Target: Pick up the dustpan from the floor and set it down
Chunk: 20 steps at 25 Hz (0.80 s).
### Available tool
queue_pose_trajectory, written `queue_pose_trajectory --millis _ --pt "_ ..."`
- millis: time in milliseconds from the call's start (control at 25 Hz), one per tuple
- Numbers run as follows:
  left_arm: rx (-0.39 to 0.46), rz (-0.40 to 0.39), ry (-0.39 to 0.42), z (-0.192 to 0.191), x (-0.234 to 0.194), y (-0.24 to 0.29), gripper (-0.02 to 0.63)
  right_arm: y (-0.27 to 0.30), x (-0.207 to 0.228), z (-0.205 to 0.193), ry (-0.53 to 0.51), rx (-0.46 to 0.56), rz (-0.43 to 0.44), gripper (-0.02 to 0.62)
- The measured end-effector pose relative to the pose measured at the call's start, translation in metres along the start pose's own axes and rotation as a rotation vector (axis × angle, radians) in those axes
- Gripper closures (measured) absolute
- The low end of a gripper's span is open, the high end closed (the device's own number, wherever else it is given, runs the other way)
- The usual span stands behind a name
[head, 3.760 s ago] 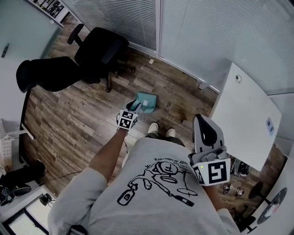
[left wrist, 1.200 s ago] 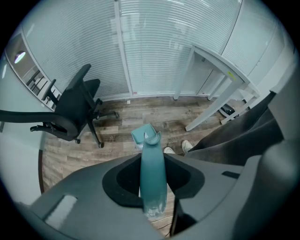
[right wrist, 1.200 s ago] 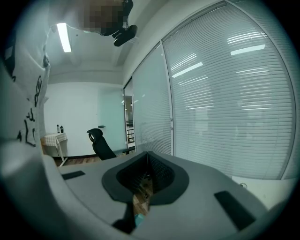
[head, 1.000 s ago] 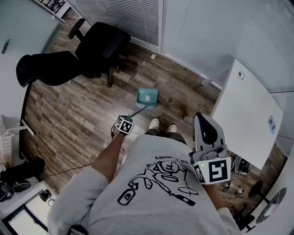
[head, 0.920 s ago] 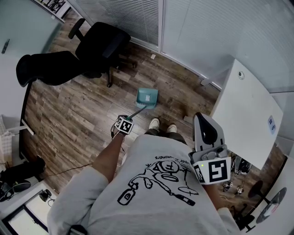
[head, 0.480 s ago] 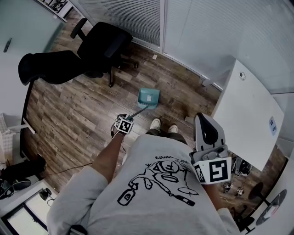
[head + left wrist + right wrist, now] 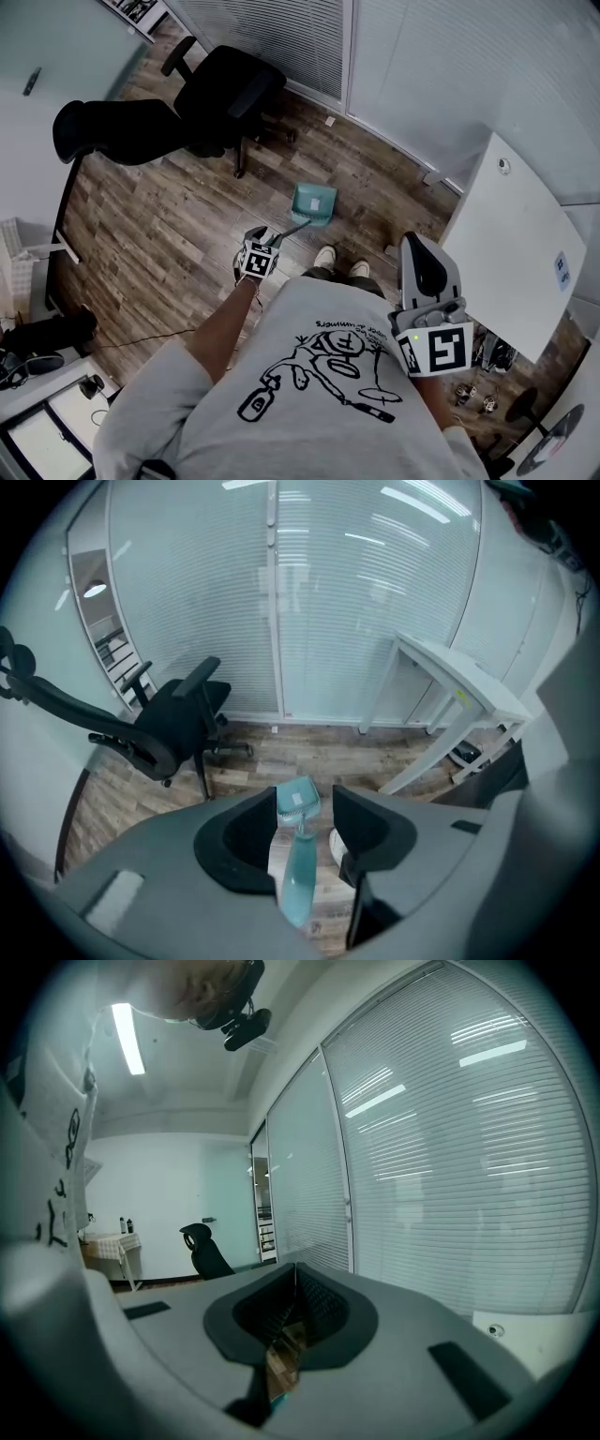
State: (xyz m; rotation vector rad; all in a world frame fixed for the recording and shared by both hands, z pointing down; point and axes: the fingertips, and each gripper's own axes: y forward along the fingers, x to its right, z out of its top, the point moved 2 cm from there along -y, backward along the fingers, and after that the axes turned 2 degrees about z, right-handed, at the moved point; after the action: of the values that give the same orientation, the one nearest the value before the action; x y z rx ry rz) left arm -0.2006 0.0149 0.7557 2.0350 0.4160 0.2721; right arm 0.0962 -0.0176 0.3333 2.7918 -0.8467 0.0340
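The teal dustpan [image 7: 313,203] sits on the wood floor just ahead of the person's shoes [image 7: 328,258], its long handle [image 7: 292,228] slanting up toward my left gripper [image 7: 271,237]. In the left gripper view the dustpan's handle [image 7: 298,883] runs loose through the gap of my left gripper [image 7: 305,801], and the pan [image 7: 298,799] lies beyond. The jaws have just been opening and stand wide apart, with the pads off the handle. My right gripper [image 7: 427,267] hangs at waist height on the right. In its own view my right gripper [image 7: 295,1274] is shut on nothing.
Two black office chairs [image 7: 220,94] [image 7: 117,131] stand on the floor at upper left. A white table [image 7: 511,244] is at the right, by the glass wall with blinds [image 7: 431,56]. A thin cable [image 7: 141,342] lies on the floor at left.
The dustpan, earlier held up close to the left gripper, now rests on the floor farther out. Over the last second the left gripper rose a little. The right gripper stayed put.
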Motion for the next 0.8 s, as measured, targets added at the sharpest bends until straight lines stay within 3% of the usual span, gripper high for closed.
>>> queue_pose_trajectory --millis 360,600,800 --pt "0.268 -0.029 -0.097 0.102 0.030 -0.064 0.419 -0.003 0.014 0.006 -0.007 0.011 -0.011 0.592" --pt "0.489 -0.058 -0.033 0.187 0.056 -0.131 0.428 -0.005 0.017 0.012 -0.030 0.028 -0.012 0.592" --pt "0.670 -0.090 -0.041 0.245 0.074 -0.194 0.446 -0.007 0.018 0.017 -0.038 0.035 -0.001 0.592"
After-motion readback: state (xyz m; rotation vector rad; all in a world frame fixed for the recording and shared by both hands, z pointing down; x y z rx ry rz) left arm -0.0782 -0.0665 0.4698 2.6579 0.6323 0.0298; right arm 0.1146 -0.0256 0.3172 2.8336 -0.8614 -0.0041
